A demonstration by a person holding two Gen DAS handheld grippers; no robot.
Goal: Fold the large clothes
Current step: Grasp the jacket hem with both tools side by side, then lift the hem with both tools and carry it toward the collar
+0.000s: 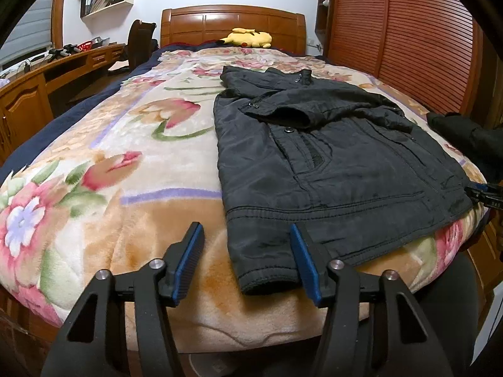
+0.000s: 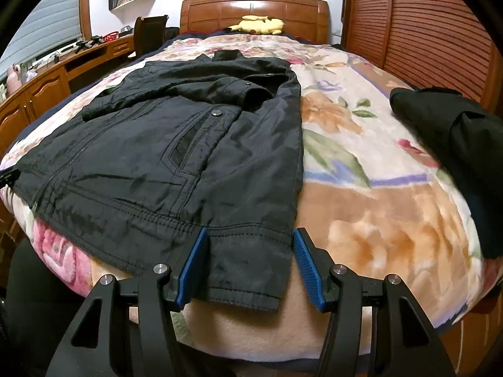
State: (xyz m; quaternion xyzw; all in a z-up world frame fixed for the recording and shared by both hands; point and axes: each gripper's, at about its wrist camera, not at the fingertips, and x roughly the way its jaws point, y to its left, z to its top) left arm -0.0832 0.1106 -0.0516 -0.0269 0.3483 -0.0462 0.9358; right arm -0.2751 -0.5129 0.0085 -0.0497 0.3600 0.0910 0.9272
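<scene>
The black jacket (image 1: 330,157) lies flat on the floral blanket (image 1: 132,169) of the bed, sleeves folded across its front, hem at the near edge. The left tool (image 1: 246,262) is open around the hem's left corner, pads not pressing. The right tool (image 2: 250,265) is open around the right corner. A yellow plush toy (image 1: 248,37) rests by the wooden headboard (image 1: 195,25).

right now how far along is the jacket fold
Done: the black jacket lies flat on the floral blanket with both sleeves crossed over its chest. In hand: the left gripper and right gripper each straddle a hem corner, pads not visibly pressing. Left: grip the hem and fold it toward the collar.
</scene>
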